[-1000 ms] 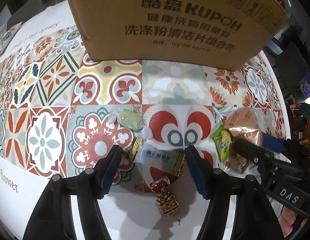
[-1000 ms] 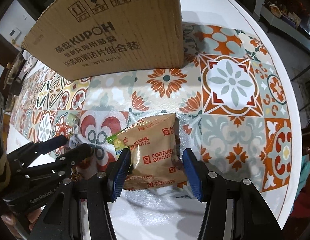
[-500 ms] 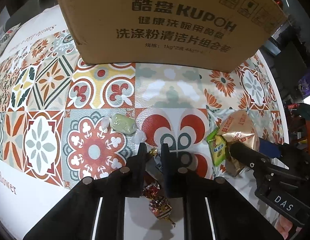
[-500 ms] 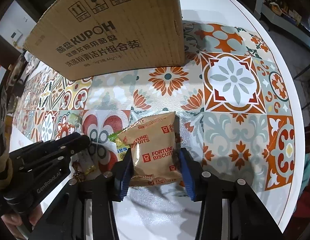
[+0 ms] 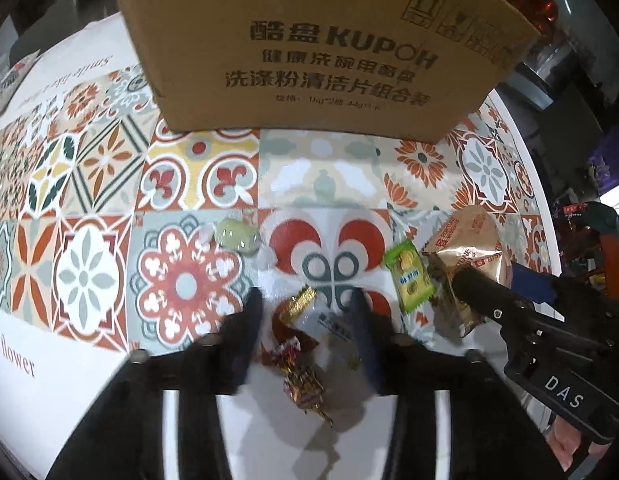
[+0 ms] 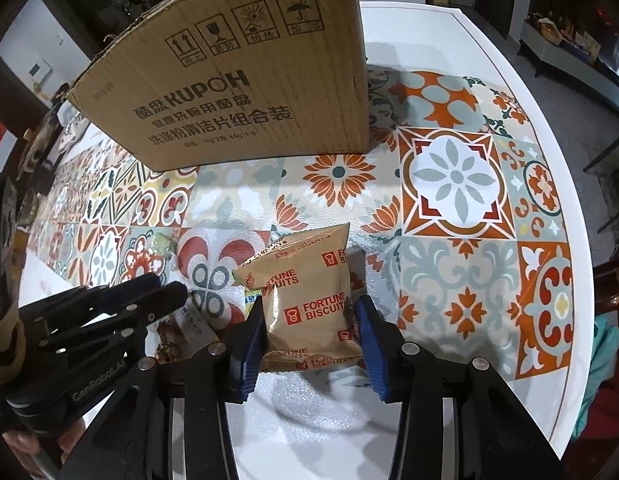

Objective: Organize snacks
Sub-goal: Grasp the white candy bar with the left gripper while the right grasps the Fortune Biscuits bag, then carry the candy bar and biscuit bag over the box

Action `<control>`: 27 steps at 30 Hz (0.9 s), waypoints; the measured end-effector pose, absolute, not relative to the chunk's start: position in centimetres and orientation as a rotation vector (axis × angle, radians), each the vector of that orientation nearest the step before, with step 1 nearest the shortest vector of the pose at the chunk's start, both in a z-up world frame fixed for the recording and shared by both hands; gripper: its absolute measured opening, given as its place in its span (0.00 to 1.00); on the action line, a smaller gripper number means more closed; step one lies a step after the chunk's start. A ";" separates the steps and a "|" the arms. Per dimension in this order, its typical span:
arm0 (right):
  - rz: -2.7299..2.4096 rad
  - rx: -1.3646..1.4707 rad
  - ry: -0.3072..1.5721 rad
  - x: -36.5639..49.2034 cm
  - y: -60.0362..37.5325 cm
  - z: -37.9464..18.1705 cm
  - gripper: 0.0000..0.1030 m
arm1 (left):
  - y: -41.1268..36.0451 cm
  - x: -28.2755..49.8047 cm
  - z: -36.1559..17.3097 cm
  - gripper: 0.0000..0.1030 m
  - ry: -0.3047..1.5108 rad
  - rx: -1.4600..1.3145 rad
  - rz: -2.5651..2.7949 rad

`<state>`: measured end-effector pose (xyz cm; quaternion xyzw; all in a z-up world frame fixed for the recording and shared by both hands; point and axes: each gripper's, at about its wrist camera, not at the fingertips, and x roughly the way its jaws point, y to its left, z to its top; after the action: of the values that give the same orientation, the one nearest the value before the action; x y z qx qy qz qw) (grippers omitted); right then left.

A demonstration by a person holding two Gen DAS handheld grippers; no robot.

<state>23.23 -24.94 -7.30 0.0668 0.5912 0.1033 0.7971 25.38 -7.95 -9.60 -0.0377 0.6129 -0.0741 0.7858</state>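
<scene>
Right tongs (image 6: 309, 328) pinch the biscuit packet (image 6: 305, 292); left tongs (image 5: 309, 320) are opening around a white packet (image 5: 329, 324).

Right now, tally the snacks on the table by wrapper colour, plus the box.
Tan biscuit packet: 1
Bright green packet: 1
Pale green candy: 1
White and gold packet: 1
Red and gold candy: 1
Cardboard box: 1
Total: 6, five snacks and one box.

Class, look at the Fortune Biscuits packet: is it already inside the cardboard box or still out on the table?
Out. The Fortune Biscuits packet sits on the patterned table in front of the cardboard box, pinched by the right gripper.
</scene>
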 end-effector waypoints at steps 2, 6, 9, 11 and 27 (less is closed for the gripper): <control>0.229 0.145 1.270 23.0 -25.0 -7.2 0.43 | -8.1 25.3 -9.7 0.46 1.330 -0.080 -0.149; 0.232 0.137 1.267 22.9 -25.0 -7.2 0.43 | -8.2 25.4 -10.7 0.46 1.382 -0.119 -0.130; 0.229 0.138 1.266 22.8 -25.1 -7.1 0.43 | -8.5 25.5 -11.4 0.45 1.405 -0.125 -0.119; 0.229 0.135 1.269 22.7 -25.2 -7.2 0.43 | -9.0 25.7 -11.4 0.43 1.387 -0.099 -0.115; 0.240 0.130 1.269 22.7 -24.7 -7.0 0.43 | -8.9 25.8 -9.0 0.24 1.300 -0.081 -0.176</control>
<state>22.65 -24.68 -7.03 0.0606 0.5907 0.1119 0.7968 25.81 -8.89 -8.98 -0.0377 0.6042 -0.0818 0.7917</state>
